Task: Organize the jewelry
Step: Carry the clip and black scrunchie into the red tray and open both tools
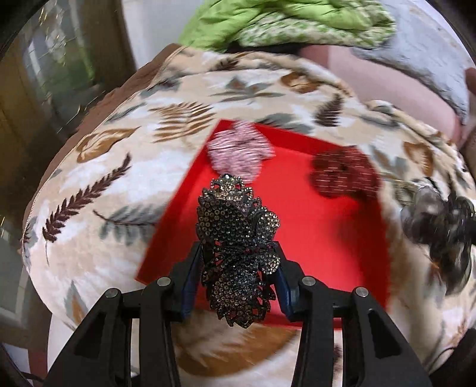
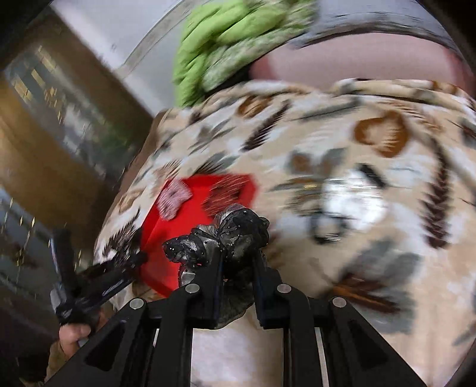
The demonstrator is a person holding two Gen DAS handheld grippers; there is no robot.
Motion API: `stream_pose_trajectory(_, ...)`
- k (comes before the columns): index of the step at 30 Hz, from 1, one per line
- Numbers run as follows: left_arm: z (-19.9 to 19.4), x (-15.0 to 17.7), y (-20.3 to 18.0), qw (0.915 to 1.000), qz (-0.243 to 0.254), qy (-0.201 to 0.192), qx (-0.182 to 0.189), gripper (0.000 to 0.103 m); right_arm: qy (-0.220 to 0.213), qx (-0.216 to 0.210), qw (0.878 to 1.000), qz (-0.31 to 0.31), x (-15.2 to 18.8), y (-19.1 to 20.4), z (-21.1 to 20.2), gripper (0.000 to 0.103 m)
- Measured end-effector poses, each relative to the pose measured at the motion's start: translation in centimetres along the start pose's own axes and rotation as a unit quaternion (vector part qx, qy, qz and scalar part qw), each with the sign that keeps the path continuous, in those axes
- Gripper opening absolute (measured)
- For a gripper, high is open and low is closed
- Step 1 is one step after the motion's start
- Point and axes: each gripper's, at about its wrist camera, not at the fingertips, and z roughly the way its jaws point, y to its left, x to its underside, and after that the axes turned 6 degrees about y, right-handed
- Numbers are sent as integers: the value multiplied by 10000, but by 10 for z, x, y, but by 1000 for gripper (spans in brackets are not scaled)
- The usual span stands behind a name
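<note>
My left gripper (image 1: pixel 238 268) is shut on a dark rhinestone flower brooch (image 1: pixel 235 238), held upright above the near edge of a red tray (image 1: pixel 327 238). Inside the tray lie a pink rhinestone flower (image 1: pixel 238 151) and a dark red one (image 1: pixel 345 172). My right gripper (image 2: pixel 238 257) is shut on a black and silver flower piece (image 2: pixel 235 229), just right of the red tray (image 2: pixel 160 262). That same piece shows blurred at the right edge of the left wrist view (image 1: pixel 440 232). Pink flower (image 2: pixel 174 198) and red flower (image 2: pixel 226 190) are smeared by motion.
The tray rests on a beige bed cover with a leaf print (image 1: pixel 119 166). A green quilt (image 1: pixel 282 20) and a pink pillow (image 1: pixel 372 77) lie at the far end. A wooden cabinet (image 2: pixel 44 143) stands left of the bed. A hand (image 2: pixel 73 330) shows at lower left.
</note>
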Motion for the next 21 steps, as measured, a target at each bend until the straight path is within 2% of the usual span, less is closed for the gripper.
stream_pose_trajectory(5,26,-8,22,9998,-122,172,-65,43,565,104,9966,-584,0,47,72,19)
stream_pose_trajectory(10,33,-8,26,9998,-142,102,12,43,931,279,9917,-846,15,59,115,20)
stream_pose_trajectory(13,31,-8,27,9996,-217,105,119,43,904,436,9892,-1069,20,67,120,26)
stream_pose_trajectory(15,26,-7,28,9994,-288,66,178,44,861,461,9882,-1182,20,69,117,40)
stream_pose_trajectory(21,-11,-2,25,9988,-367,-292,113,48,525,499,9877,-1383,22,80,90,51)
